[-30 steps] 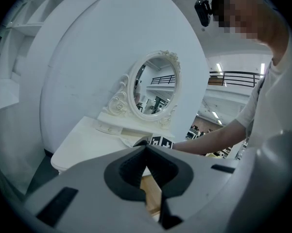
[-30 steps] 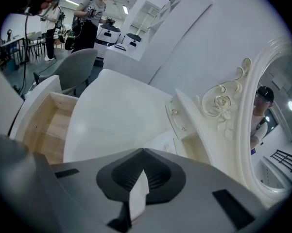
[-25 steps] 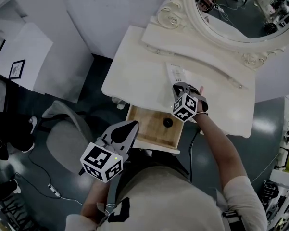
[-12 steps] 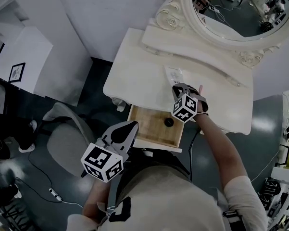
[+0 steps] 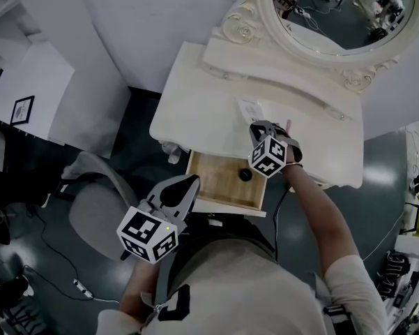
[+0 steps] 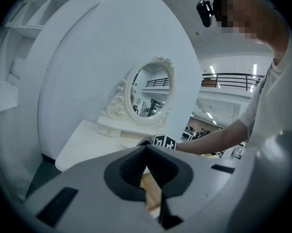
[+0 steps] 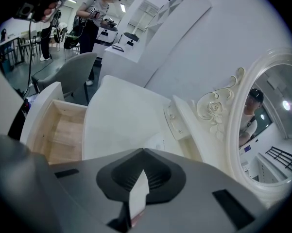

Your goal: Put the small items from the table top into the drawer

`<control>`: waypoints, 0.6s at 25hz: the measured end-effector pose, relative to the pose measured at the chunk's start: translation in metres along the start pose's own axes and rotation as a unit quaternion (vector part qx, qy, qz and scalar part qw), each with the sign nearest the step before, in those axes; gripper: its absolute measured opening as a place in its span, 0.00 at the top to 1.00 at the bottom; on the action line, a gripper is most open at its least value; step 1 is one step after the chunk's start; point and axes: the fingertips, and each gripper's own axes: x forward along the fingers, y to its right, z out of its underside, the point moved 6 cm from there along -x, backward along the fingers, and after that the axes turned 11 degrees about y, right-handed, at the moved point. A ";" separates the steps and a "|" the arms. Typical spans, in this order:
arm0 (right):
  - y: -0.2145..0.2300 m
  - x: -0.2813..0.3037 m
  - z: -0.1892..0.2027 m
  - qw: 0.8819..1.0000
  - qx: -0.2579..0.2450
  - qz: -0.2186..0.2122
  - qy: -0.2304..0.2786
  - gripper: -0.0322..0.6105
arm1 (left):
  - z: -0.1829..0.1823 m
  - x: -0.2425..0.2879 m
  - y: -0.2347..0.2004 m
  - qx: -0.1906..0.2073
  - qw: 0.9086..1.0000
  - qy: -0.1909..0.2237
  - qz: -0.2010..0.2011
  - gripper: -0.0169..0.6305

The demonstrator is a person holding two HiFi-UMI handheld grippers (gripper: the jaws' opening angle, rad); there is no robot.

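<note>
1. The right gripper has its jaws pressed together on a thin white slip. The slip stands on edge between the jaws, and its lower end looks faintly pink.
2. In the head view, this gripper hangs over the front edge of the cream table. It is just above the back right corner of the open drawer and tilts down toward the back of the table.
3. The left gripper has its jaws closed tip to tip with nothing between them. It is held clear of the table, off the drawer's front left corner, and points toward the table.
4. The drawer is pulled out from under the table's front edge and shows a pale wooden bottom. A small dark round thing lies in it near the back right corner, close beside the right gripper's marker cube. What the round thing is cannot be made out.
5. A white sheet lies flat on the table toward the back edge, right of the middle. It is just beyond the right gripper's tips and in front of the low shelf that runs along the back edge.
6. An oval mirror in a carved cream frame stands at the back edge of the table, above the shelf.
7. A grey chair stands on the dark floor to the left of the drawer, apart from the table.
</note>
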 end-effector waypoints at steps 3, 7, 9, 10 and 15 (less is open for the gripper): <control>-0.004 -0.005 -0.001 1.000 0.007 0.005 -0.001 0.91 | -0.002 -0.004 -0.001 0.003 1.000 -0.003 0.008 0.89; -0.011 -0.013 0.000 1.000 0.012 0.011 -0.003 0.91 | 0.001 -0.008 0.001 0.005 1.000 -0.008 0.018 0.89; -0.016 -0.018 0.000 1.000 0.016 0.013 -0.004 0.91 | 0.003 -0.010 0.003 0.006 1.000 -0.011 0.024 0.89; -0.017 -0.020 0.001 1.000 0.017 0.014 -0.003 0.91 | 0.004 -0.010 0.003 0.006 1.000 -0.012 0.026 0.89; -0.026 -0.032 0.000 1.000 0.026 0.016 0.007 0.91 | 0.006 -0.011 0.010 0.011 0.999 -0.019 0.036 0.89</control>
